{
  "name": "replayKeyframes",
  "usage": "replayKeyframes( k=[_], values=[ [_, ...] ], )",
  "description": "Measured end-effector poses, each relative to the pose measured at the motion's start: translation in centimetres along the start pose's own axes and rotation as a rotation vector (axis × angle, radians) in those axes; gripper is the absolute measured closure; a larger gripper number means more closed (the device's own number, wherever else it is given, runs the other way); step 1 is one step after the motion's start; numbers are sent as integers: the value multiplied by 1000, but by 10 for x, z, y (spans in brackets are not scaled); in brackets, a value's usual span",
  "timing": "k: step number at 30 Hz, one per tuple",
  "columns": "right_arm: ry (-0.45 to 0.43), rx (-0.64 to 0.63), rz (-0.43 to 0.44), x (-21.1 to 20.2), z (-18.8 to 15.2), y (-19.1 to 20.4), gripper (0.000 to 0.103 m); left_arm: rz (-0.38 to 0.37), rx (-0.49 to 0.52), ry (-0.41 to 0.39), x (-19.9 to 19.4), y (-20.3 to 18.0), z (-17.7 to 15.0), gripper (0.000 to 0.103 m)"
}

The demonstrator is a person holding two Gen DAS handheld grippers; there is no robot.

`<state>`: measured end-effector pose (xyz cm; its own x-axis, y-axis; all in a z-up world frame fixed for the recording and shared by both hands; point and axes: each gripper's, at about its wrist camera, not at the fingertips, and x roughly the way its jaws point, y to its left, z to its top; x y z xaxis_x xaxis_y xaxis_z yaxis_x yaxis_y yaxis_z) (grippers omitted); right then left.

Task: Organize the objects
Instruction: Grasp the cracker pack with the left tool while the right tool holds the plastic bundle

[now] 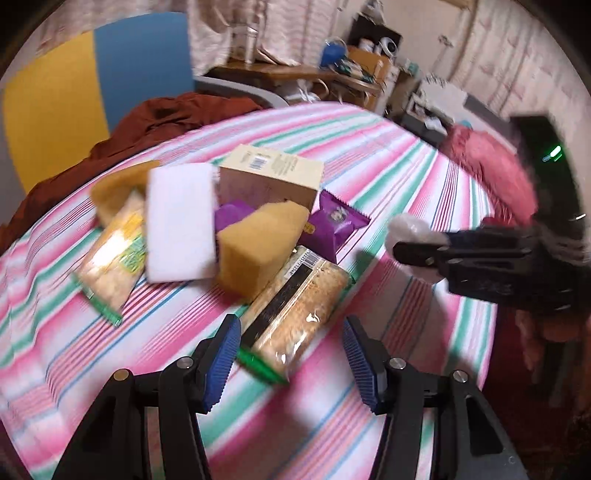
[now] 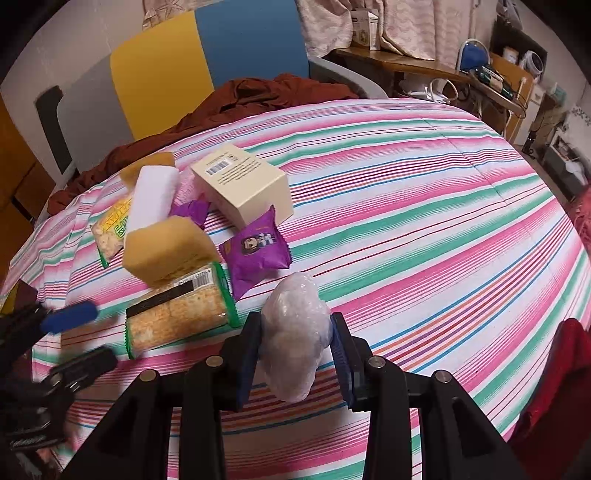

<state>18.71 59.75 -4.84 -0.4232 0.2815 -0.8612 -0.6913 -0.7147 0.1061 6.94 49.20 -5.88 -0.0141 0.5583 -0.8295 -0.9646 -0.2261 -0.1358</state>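
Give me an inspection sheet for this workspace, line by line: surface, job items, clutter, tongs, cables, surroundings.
Surface: striped bedsheet, pink, green and white.
Job's things: cream box, white sponge, yellow sponge leaning on a cracker pack, second cracker pack, purple snack packet, all bunched together; clear-wrapped bundle apart from the pile.
Clutter: rust-brown cloth at the sheet's far edge.
Tongs: right tongs shut on the clear-wrapped bundle; left tongs open, empty, near the cracker pack.
Cables: some on the wooden desk.
Surroundings: yellow and blue panel, curtains.
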Motion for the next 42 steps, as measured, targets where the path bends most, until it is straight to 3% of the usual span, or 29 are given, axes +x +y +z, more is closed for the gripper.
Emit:
replayKeyframes(
  k=[4,6,21,27,42],
  values=[
    [1,16,8,1,1,-3,66,60,72,26,20,-8,-1,46],
    [1,21,13,1,2,-4,66,63,60,28,24,-7,-2,46],
    [-4,-4,25,-1,2,2,66,209,112,-84,17,-27,-38,46],
    [-21,-38,15,-3,1,9,66,191,73,-125,1,-22,-56,51],
    [-82,-143,20,-10,-1,32,66,184,-56,-203,-30,-11,-97,53]
  ],
)
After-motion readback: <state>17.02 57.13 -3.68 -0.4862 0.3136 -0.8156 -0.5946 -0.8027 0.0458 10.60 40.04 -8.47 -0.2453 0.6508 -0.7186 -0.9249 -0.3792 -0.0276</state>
